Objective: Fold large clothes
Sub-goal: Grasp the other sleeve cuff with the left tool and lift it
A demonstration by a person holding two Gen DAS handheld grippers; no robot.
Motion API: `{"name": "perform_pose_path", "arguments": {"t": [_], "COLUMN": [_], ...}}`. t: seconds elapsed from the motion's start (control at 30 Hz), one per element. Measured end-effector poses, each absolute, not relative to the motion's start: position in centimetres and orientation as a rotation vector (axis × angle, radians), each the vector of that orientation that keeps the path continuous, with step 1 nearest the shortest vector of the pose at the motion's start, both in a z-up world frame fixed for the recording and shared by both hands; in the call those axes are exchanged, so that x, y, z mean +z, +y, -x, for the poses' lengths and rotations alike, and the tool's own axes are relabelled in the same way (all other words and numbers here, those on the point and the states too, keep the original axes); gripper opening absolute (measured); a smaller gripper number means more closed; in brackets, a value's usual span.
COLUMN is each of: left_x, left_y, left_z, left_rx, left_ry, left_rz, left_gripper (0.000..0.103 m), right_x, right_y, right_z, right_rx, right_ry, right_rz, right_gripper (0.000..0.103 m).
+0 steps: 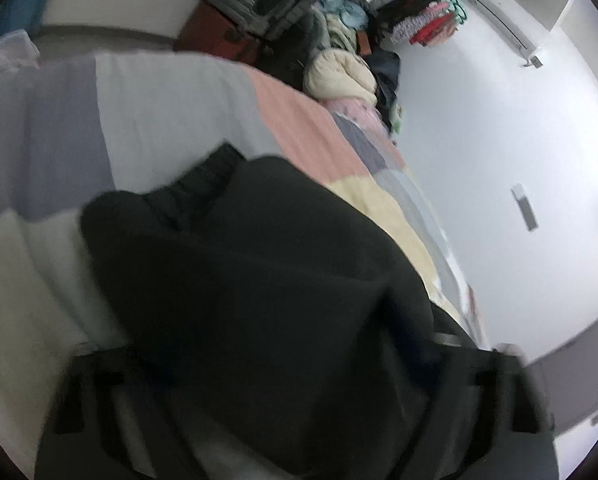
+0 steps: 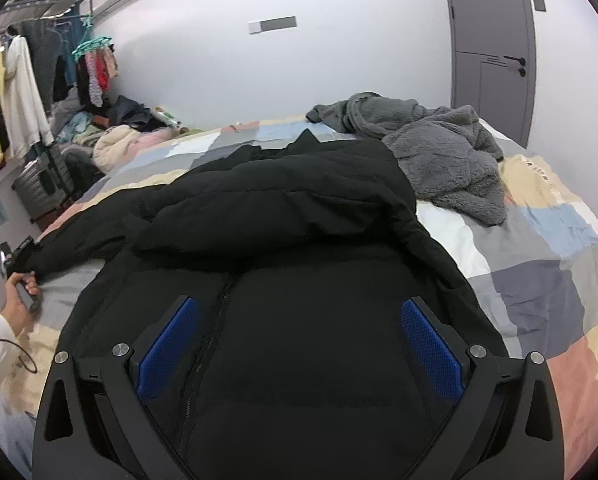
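Patchwork bed [image 2: 539,240] carries our black jacket [image 2: 299,220], sprawled, barely folded. Right claw [image 2: 299,340] spread over its zipper front; left claw [image 1: 283,380] blurred, sleeve draped across, grip unclear. Grey fleece [image 2: 439,152] at 1 o'clock waits.

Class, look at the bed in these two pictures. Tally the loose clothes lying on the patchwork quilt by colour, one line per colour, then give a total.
Black: 1, the black padded jacket
Grey: 1, the grey fleece garment
Total: 2

The heap of clothes beyond the patchwork quilt is too jumbled to count.
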State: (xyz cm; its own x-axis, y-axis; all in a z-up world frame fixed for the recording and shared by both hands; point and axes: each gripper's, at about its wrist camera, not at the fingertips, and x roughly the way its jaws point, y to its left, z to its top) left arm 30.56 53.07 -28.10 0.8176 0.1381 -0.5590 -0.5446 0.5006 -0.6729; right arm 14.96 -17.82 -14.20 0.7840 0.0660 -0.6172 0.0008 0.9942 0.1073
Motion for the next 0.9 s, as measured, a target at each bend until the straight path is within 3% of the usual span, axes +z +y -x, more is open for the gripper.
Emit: {"name": "perform_pose_path", "arguments": {"t": [0.13,0.23,0.43,0.9], "left_x": [-26.7,-24.8,-18.3,-2.5], "left_y": [52.8,52.4,50.2,38.3], "left_z": [-30.5,-29.6,-27.0,-26.4], "left_rx": [0.445,0.448,0.542,0.486], "left_ry": [0.485,0.488,0.428,0.359], "left_rz": [0.896,0.853,0.697,0.355], "left_gripper": [0.031,0.019,0.011,0.010], "right_x": [-14.2,-14.1,-13.5,-11.9], "right_y": [-18.3,-18.7,-18.8,-21.8], "right_z": [-15.2,-14.8,-13.8,-10.4], "right_rx": [0.005,0.009,0.043,0.088], "right_ry": [0.672,0.666,0.647,0.566], "right_rz": [-0.098,-0.111,-0.095,-0.101], "right_gripper": [0.102,0.102,0.102,0.103]}}
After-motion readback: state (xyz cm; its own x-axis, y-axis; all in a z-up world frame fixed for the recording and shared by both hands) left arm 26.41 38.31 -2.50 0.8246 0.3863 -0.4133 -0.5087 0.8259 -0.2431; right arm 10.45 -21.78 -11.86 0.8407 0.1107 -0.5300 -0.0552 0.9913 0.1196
